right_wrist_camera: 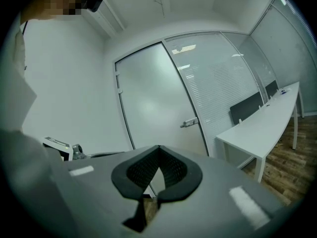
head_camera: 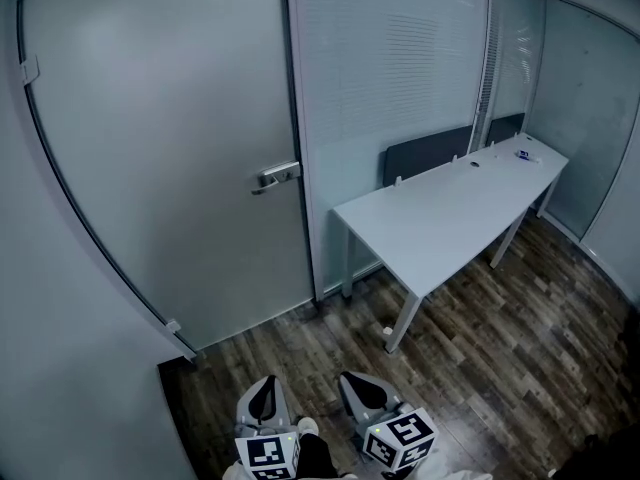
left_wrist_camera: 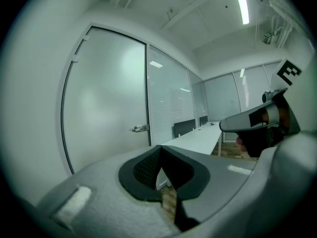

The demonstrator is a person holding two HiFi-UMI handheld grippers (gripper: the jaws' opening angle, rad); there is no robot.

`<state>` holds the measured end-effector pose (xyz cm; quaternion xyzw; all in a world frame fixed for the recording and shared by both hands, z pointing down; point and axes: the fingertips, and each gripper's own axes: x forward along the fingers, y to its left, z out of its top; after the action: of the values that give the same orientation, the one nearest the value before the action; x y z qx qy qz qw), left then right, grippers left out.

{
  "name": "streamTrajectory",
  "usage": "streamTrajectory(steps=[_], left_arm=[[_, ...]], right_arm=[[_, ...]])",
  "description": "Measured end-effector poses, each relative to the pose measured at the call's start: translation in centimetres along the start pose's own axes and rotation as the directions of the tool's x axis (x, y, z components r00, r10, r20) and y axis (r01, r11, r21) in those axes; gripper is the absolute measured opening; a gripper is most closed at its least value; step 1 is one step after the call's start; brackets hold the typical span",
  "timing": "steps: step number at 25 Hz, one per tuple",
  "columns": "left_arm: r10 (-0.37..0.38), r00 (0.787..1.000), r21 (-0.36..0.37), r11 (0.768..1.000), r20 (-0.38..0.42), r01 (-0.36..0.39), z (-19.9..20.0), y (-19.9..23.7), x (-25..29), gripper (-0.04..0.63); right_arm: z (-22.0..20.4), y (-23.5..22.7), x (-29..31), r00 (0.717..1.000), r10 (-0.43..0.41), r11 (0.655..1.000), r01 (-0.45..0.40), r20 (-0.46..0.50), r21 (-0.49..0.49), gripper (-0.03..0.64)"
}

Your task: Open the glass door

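Ahead, up left, the glass door (head_camera: 170, 148) stands shut, its handle (head_camera: 276, 176) well apart from me. My left claw (head_camera: 264, 388) & right claw (head_camera: 358, 386) are both closed tight, holding nothing. Approach step, I reckon; next, a claw must reach that handle & press down.

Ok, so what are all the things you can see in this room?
Glass door: one, frosted grey, on the left, shut.
Door handle: one, silver, at the door's right edge.
Striped glass wall: one, pale, right of the door.
Table: one, white, along that wall.
Dark panels: two, dark grey, behind the table.
Small things: two, too small to tell, at the table's far end.
Floor: dark wood.
Left gripper: one, grey, bottom, jaws together, empty.
Right gripper: one, grey, beside it, jaws together, empty.
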<state>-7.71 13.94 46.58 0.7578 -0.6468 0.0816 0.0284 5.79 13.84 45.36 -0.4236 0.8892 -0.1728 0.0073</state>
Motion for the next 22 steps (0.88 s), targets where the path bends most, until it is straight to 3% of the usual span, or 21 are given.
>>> streamTrajectory(steps=[7, 16, 22], left_arm=[[-0.014, 1.0, 0.001, 1.0, -0.006, 0.014, 0.0, 4.4, 6.9, 0.005], [0.017, 1.0, 0.028, 0.999, -0.018, -0.017, 0.4, 12.4, 14.2, 0.005], [0.012, 1.0, 0.046, 0.999, 0.01, -0.012, 1.4, 15.8, 16.8, 0.003]], right_arm=[[0.7, -2.0, 7.8, 0.999, -0.028, 0.999, 0.027, -0.028, -0.027, 0.003], [2.7, -2.8, 18.1, 0.999, -0.042, 0.999, 0.042, -0.016, 0.008, 0.003], [3.4, -2.4, 22.5, 0.998, -0.063, 0.995, 0.06, -0.028, -0.08, 0.003]])
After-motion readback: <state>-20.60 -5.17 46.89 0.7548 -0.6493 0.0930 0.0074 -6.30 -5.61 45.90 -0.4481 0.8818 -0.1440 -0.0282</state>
